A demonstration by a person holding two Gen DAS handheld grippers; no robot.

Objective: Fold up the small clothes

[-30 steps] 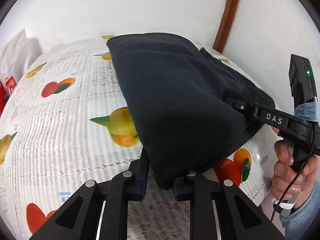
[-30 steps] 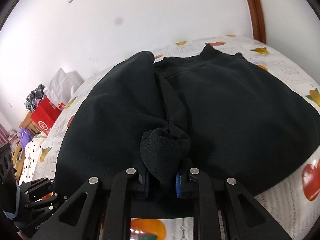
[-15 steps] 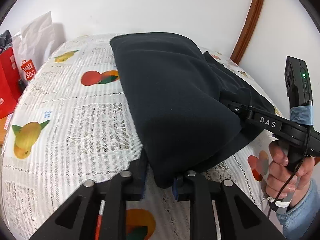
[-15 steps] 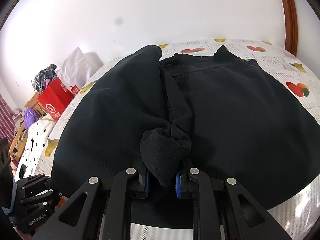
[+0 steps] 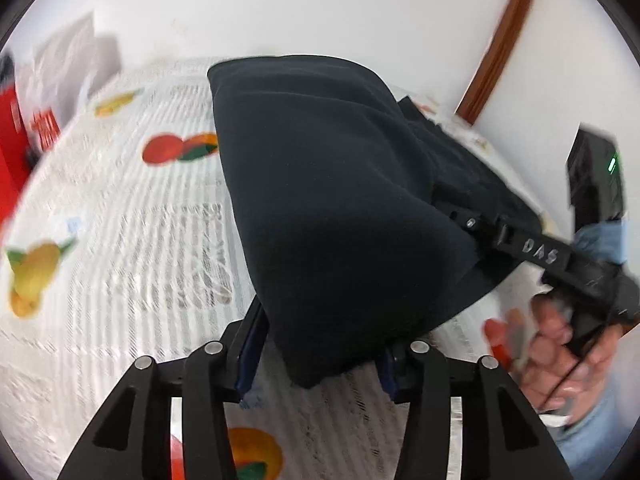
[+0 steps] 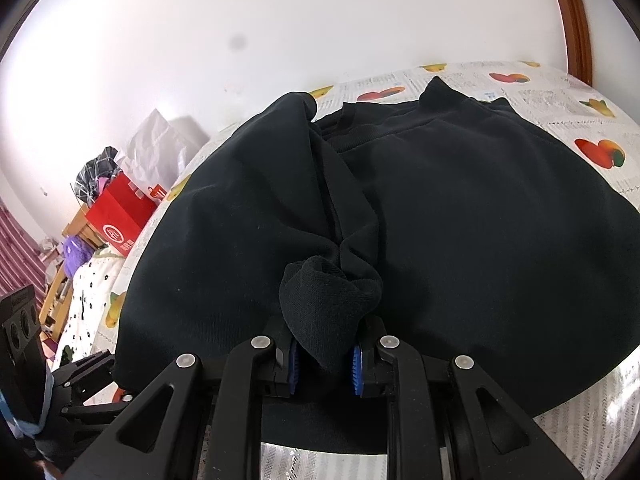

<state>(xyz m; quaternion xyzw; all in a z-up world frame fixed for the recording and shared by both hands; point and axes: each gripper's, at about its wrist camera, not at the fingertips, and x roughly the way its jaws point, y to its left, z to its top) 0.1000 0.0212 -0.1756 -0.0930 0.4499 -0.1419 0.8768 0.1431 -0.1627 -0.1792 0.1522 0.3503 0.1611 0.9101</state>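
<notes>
A black sweatshirt [image 5: 340, 200] lies folded over on a white lace tablecloth printed with fruit [image 5: 140, 240]. My left gripper [image 5: 318, 364] is at its near corner. The jaws are opening: the corner hangs between them, and the left pad [image 5: 248, 356] stands clear of the cloth. In the right wrist view the sweatshirt [image 6: 480, 220] spreads wide, and my right gripper [image 6: 324, 364] is shut on a bunched fold of it. The right gripper's body [image 5: 536, 252], held by a hand [image 5: 560, 352], reaches into the cloth from the right. The left gripper [image 6: 80, 380] shows at the lower left.
A red bag [image 5: 12, 148] and a white bag [image 5: 68, 68] stand past the table's left edge against the wall. A brown wooden frame [image 5: 500, 40] runs up the wall at right. Wooden furniture with a purple item [image 6: 74, 252] sits beyond the table.
My left gripper's jaws have spread apart and let go of the sweatshirt's corner. The right gripper keeps its grip on the bunched fold. Both views have shifted sideways across the table.
</notes>
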